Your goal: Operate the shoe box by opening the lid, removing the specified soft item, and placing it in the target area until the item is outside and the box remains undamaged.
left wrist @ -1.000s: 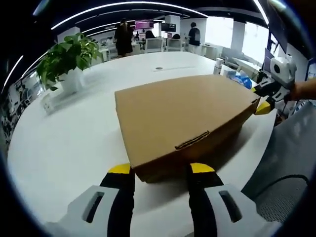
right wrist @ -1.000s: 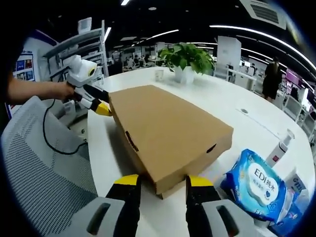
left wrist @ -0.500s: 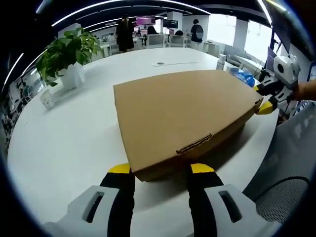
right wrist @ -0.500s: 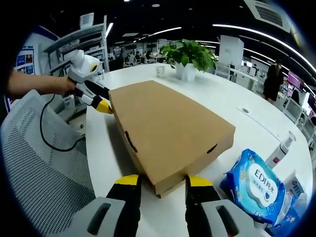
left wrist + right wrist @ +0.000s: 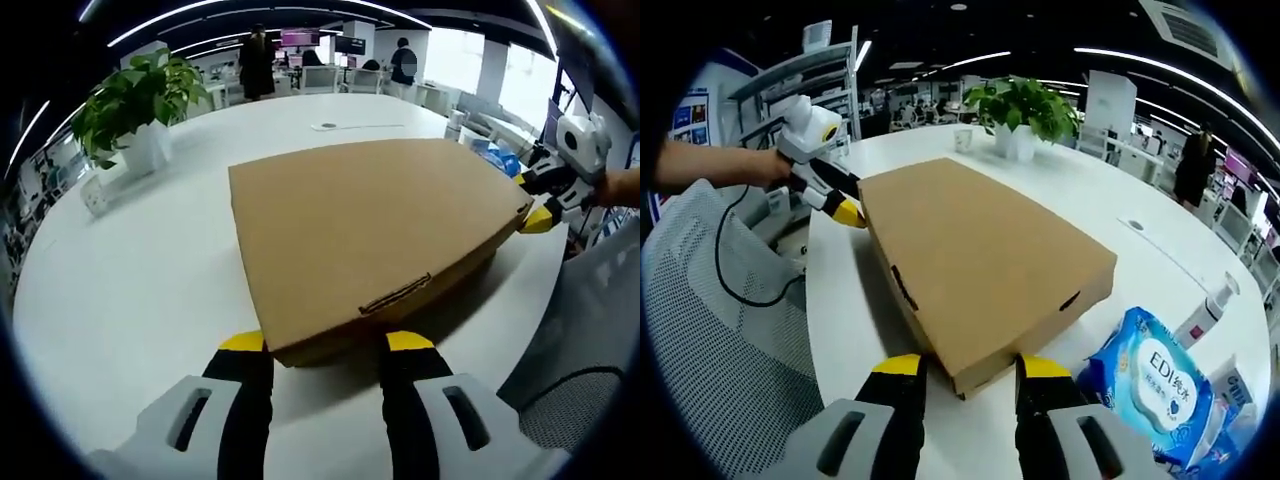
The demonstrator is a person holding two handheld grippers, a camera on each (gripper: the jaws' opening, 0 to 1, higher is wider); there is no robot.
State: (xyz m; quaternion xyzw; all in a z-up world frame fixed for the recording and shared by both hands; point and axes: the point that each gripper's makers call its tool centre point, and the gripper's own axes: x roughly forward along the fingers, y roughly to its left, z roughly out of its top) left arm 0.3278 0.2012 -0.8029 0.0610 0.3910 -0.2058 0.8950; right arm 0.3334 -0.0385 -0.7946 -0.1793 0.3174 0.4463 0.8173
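the box lid is shut, hiding its contents; the wipes pack is cut off at the view's edge.

Left tool, right tool; jaws apart

Shoe box on table (plant behind); wipes beside
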